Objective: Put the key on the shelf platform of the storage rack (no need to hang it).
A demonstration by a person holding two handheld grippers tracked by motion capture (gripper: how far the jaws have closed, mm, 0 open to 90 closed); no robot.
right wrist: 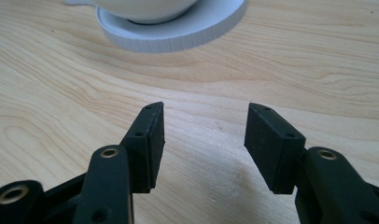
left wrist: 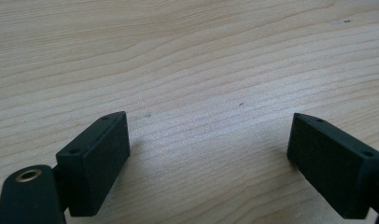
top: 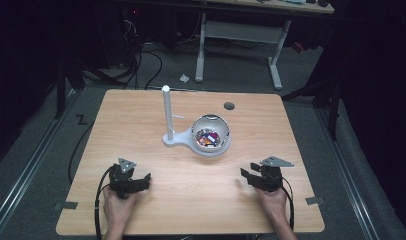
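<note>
Nothing picked up yet: both tongs empty at the near edge

Seen from the high view: left tongs (top: 141, 181) parked on the tabletop (top: 141, 115) at about 7 o'clock, right tongs (top: 247, 176) at about 5 o'clock, each gripped by a hand entering from the bottom. Well apart from both, just past centre toward 12 o'clock: a white bowl (top: 211, 135) seated on a white stand (top: 178, 139), with an upright white post (top: 167, 112) rising at the bowl's 9 o'clock. Small colourful pieces (top: 207, 138) heaped inside the bowl; too small to identify. Dark round hole (top: 229, 106) in the tabletop at roughly 1 o'clock from the bowl.

In the left gripper view: jaws spread wide, bare wood between them, nothing held. In the right gripper view: jaws parted to a middling gap, likewise empty, pointed toward the stand's base (right wrist: 178, 35) at 12 o'clock, near but not touching.

Judged from this: work at its very start. Nothing hung on the post, nothing lifted out of the bowl, stand untouched. Everything left to do, beginning with a reach forward to the bowl, probably by the right tongs since already aimed that way
</note>
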